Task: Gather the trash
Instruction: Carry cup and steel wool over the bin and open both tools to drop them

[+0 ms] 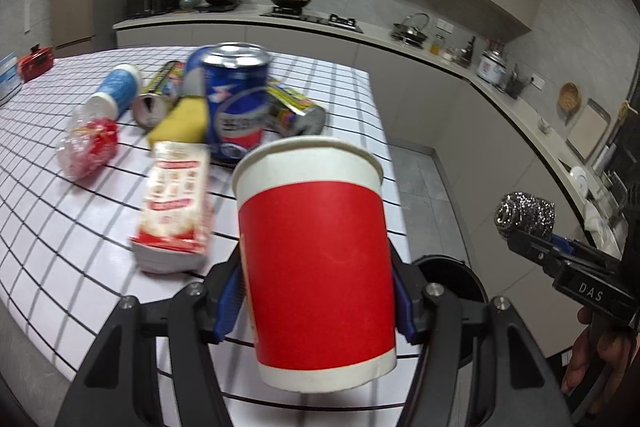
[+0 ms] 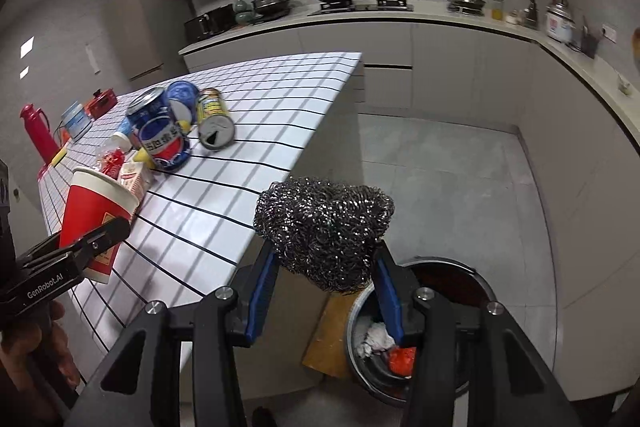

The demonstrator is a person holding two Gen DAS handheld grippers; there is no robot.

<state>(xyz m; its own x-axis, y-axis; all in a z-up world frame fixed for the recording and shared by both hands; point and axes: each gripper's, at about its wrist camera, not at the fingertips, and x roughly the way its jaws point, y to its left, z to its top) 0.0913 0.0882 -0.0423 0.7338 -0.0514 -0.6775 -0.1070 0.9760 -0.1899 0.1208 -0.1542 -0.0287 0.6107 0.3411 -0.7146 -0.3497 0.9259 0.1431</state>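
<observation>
Left gripper [image 1: 320, 291], marked "GenRobot.AI": pads clamp red paper cup [image 1: 316, 259] above table edge [image 1: 48, 267]. Right gripper [image 2: 324, 291], marked "DAS": pads pinch steel scourer [image 2: 324, 227] over open bin [image 2: 360, 311] holding trash.

One red paper cup [image 1: 316, 267], one steel scourer [image 2: 324, 227], three cans [image 1: 236, 107], one trash bin [image 2: 440, 307]

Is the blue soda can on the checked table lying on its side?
No, the blue soda can stands upright on the checked table, its top rim facing up, while the cans beside it lie flat.
</observation>
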